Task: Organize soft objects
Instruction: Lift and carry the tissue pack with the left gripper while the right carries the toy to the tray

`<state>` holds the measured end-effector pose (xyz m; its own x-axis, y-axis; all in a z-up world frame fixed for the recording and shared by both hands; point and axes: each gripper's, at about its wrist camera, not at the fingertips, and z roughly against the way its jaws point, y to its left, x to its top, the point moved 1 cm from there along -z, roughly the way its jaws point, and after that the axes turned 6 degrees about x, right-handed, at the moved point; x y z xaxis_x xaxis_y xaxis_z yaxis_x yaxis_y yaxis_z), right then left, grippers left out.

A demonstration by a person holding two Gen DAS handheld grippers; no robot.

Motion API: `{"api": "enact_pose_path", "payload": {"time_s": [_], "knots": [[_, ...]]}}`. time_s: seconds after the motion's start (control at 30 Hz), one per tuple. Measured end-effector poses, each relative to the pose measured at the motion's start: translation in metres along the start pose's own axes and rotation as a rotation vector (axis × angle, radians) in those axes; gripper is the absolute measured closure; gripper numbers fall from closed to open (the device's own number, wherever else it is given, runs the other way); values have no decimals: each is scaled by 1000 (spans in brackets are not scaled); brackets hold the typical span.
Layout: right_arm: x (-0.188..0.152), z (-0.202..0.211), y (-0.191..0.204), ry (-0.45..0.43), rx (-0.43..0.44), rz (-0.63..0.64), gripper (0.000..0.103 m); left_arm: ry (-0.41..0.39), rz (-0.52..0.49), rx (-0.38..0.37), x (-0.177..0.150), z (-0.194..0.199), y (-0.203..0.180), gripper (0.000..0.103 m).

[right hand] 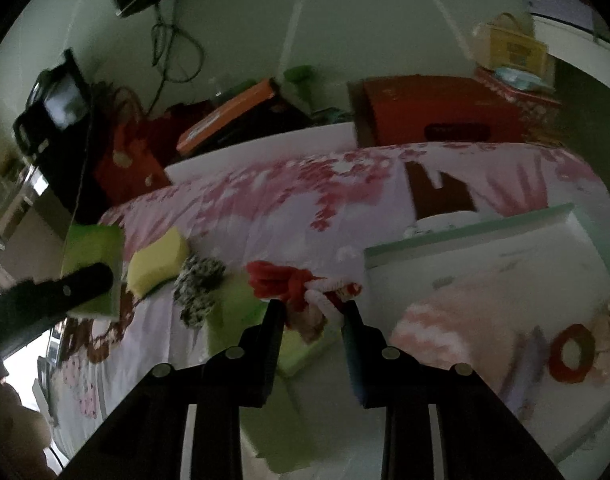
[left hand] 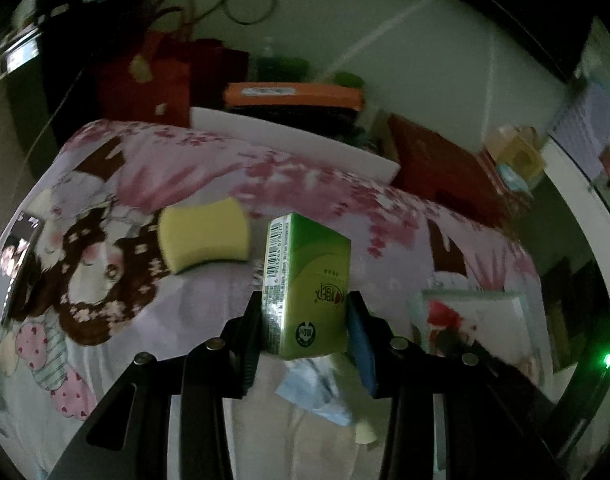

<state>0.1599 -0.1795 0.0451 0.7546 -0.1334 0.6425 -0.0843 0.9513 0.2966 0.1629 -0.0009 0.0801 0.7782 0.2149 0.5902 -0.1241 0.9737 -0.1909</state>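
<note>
L gripper (left hand: 305,316) pinches green tissue pack (left hand: 309,288) (upright), R gripper (right hand: 315,312) pinches red-white plush toy (right hand: 301,286).

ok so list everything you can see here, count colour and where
tissue pack: 1, green, between the left gripper's fingers
red and white toy: 1, held at the right gripper's fingers
sponge: 1, yellow, on the bedsheet
knitted piece: 1, black and white, beside the sponge
bedsheet: 1, pink floral
bin: 1, pale, at right
red ring: 1, in the bin
orange box: 1, behind the bed
left gripper: 1, black
right gripper: 1, black
</note>
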Motion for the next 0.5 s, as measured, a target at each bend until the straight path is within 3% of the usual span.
{"api": "enact_pose_path", "payload": {"time_s": [0.23, 0.5], "knots": [[14, 21, -53, -47, -57, -116, 71, 21, -125, -33, 5, -12, -55, 61], [12, 46, -131, -86, -156, -300, 71, 63, -202, -62, -3, -31, -100, 61]]}}
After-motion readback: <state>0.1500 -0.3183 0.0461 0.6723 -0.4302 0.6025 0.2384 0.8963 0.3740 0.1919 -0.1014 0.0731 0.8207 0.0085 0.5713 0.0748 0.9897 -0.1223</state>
